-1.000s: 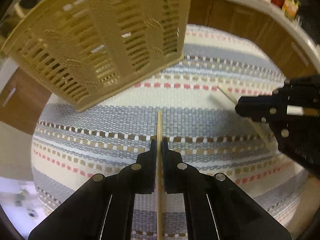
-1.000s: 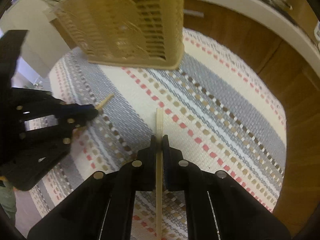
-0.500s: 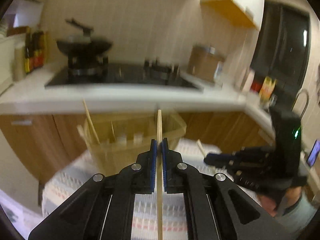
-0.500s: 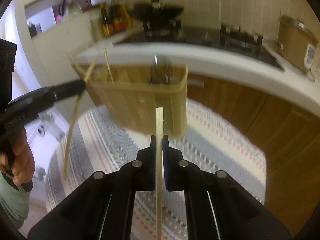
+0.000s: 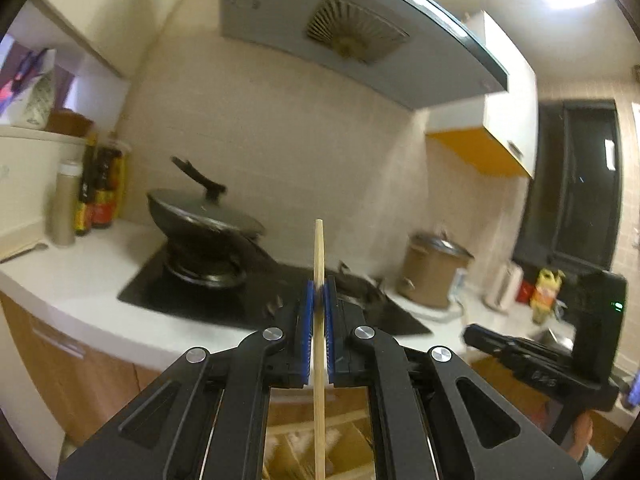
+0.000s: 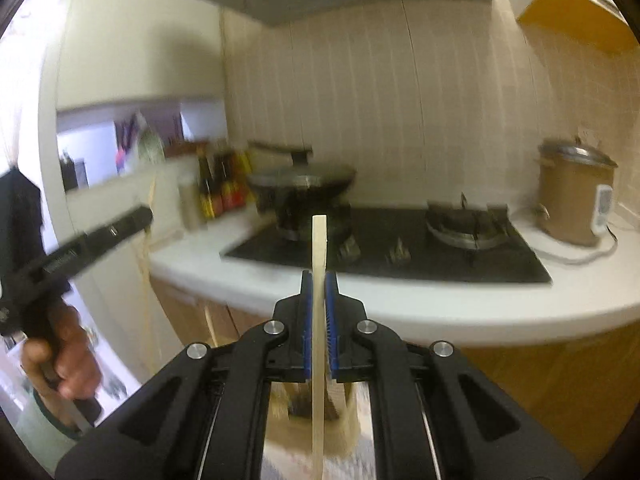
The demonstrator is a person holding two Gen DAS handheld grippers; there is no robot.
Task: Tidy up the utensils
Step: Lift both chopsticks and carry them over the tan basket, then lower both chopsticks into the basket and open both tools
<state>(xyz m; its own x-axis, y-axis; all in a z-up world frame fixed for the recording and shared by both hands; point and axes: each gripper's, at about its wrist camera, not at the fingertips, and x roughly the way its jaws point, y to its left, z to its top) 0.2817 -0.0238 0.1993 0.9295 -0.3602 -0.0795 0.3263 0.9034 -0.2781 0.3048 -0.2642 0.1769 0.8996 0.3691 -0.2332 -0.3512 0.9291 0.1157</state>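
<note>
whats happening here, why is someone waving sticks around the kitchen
A person holds a handheld gripper in each hand. The left gripper is shut on one wooden chopstick, and the right gripper is shut on another chopstick. Both point roughly level toward the stove, with a slatted beige utensil basket low below them. Neither chopstick is in the basket yet.
</note>
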